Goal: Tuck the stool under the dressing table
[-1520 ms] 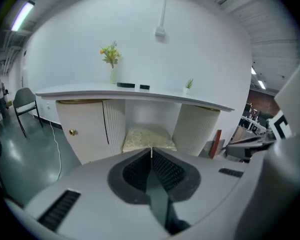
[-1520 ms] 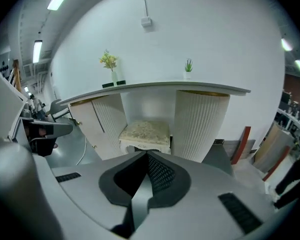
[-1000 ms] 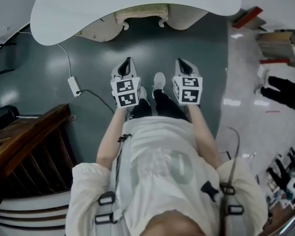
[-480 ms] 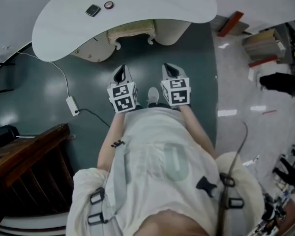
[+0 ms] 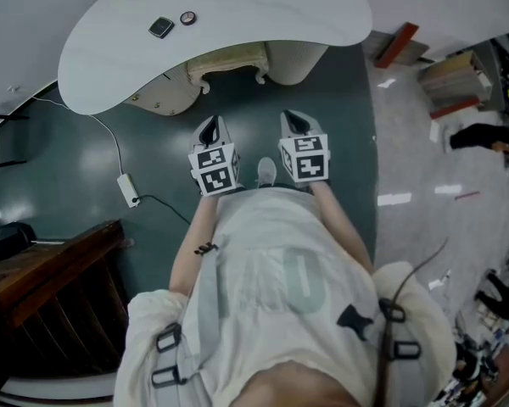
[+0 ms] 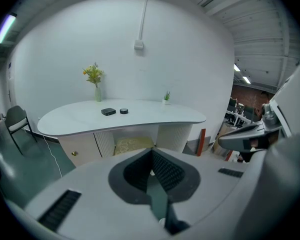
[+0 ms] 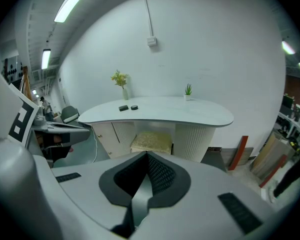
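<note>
The stool stands under the table, in the gap between its two supports. From above only its front edge shows. The left gripper and the right gripper are both closed and empty, apart from the stool.

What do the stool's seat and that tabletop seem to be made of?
Cream cushioned stool seat: probably upholstery fabric, matte, with a mottled, textured surface. Curved white dressing tabletop: smooth with a soft sheen, likely painted wood or laminate; the look leaves that open.
</note>
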Demonstrator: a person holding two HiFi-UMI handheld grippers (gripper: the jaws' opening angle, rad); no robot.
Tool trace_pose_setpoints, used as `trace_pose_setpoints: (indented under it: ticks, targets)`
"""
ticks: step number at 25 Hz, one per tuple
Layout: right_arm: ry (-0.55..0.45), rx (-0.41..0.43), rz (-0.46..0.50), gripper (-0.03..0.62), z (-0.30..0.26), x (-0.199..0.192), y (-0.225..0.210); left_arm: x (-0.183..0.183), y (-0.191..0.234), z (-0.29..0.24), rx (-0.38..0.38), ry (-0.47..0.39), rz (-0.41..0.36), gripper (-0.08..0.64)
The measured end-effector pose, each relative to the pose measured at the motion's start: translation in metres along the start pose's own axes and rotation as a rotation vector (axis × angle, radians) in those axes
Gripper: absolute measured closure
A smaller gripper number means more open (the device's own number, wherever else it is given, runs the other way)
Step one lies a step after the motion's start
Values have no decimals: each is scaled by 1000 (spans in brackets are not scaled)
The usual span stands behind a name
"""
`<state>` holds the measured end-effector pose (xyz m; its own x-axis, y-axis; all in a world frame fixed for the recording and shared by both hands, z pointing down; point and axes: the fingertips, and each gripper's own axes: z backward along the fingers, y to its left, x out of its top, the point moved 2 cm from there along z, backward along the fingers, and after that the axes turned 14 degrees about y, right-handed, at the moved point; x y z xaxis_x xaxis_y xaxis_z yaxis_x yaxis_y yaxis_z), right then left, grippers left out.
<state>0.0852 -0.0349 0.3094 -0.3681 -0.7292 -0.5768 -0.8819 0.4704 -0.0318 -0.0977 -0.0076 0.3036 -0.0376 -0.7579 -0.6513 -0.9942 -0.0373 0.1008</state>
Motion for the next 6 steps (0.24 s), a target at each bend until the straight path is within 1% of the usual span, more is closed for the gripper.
trace_pose_setpoints:
  ticks: [6]
  targets:
    - [-3,8,7,590,-1,1,-3,-4,-1,-3,2,16,21,555]
